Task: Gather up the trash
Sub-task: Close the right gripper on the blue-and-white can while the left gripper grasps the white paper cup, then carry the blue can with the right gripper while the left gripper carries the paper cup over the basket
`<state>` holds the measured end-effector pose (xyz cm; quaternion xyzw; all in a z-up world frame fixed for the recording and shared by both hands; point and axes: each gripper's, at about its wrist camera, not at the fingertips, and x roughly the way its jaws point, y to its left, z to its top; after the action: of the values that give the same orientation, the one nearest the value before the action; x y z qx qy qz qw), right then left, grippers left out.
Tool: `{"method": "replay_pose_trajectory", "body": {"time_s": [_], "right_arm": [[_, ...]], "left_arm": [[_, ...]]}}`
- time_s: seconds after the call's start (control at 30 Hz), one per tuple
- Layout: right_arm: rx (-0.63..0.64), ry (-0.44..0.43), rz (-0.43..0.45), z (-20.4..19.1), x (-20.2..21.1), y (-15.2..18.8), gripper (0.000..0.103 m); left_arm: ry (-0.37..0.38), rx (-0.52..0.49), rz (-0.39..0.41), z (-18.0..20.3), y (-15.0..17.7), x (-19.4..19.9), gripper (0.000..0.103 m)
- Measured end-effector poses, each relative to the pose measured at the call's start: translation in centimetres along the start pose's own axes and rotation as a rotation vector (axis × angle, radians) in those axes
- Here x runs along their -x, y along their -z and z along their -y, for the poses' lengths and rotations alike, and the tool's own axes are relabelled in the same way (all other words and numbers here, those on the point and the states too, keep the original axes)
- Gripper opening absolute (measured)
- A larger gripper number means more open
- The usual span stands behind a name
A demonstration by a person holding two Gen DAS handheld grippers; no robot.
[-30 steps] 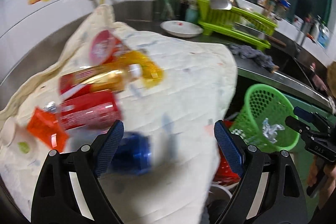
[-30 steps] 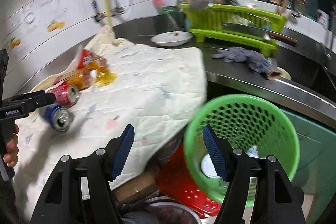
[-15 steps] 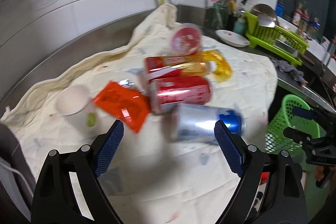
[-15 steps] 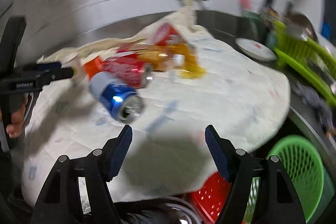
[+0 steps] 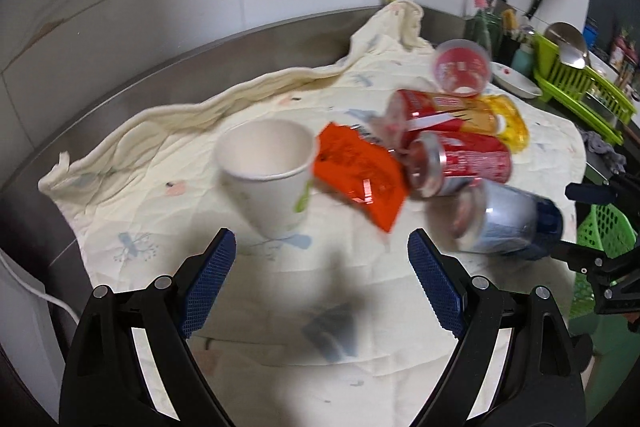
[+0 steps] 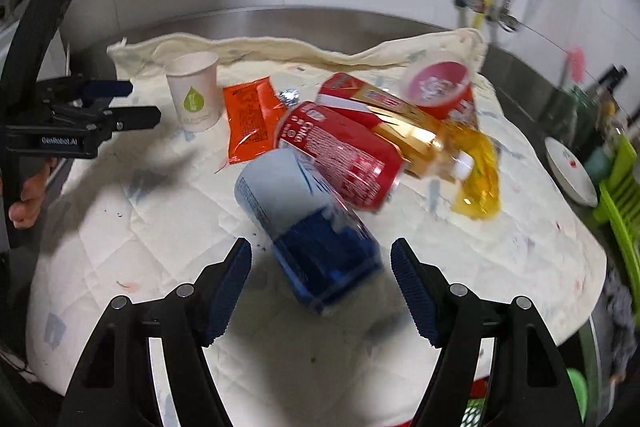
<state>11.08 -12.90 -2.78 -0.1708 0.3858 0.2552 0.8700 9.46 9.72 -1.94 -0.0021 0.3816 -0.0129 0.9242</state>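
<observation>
Your right gripper [image 6: 321, 277], wide open and empty, faces the blue can [image 6: 308, 227] at frame center; the can's length runs diagonally toward upper left.

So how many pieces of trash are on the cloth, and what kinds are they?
Cans: 2, a red can and a blue can
Cups: 2, a white paper cup and a clear plastic cup
Wrappers: 3, an orange packet, a red and gold bag and a yellow wrapper
Total: 7
</observation>
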Motion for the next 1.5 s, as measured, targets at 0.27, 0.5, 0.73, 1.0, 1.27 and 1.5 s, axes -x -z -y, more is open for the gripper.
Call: {"method": "replay_pose_trajectory", "body": {"time_s": [0.27,0.5,0.73,1.0,1.27,1.5], "right_arm": [[0.141,0.01,-0.09,-1.7,-3.9,-2.2,0.07],[0.18,0.014,-0.125,-1.8,-5.7,-3.1,0.07],[0.199,0.012,-0.158,-2.0,-7.2,-3.4,0.07],[0.186,0.014,-0.157,-2.1,-7.2,-3.2,0.069],[0.142,0.015,-0.146,-1.7,-6.6,-2.8,0.067],[0.081,0.002,-0.126,-1.2,-5.6,-2.5,0.062]], "left_arm": [[-0.016,0.052,-0.021,-2.9,-0.5,-2.6,0.087],[-0.001,0.029,-0.029,-2.8,-1.8,-5.2,0.087],[0.007,0.05,-0.027,-3.3,-2.6,-6.9,0.087],[0.019,0.05,-0.006,-3.5,-2.9,-7.5,0.083],[0.029,0.05,-0.009,-3.6,-2.8,-8.0,0.063],[0.02,0.055,0.014,-3.6,-2.6,-7.1,0.062]]}}
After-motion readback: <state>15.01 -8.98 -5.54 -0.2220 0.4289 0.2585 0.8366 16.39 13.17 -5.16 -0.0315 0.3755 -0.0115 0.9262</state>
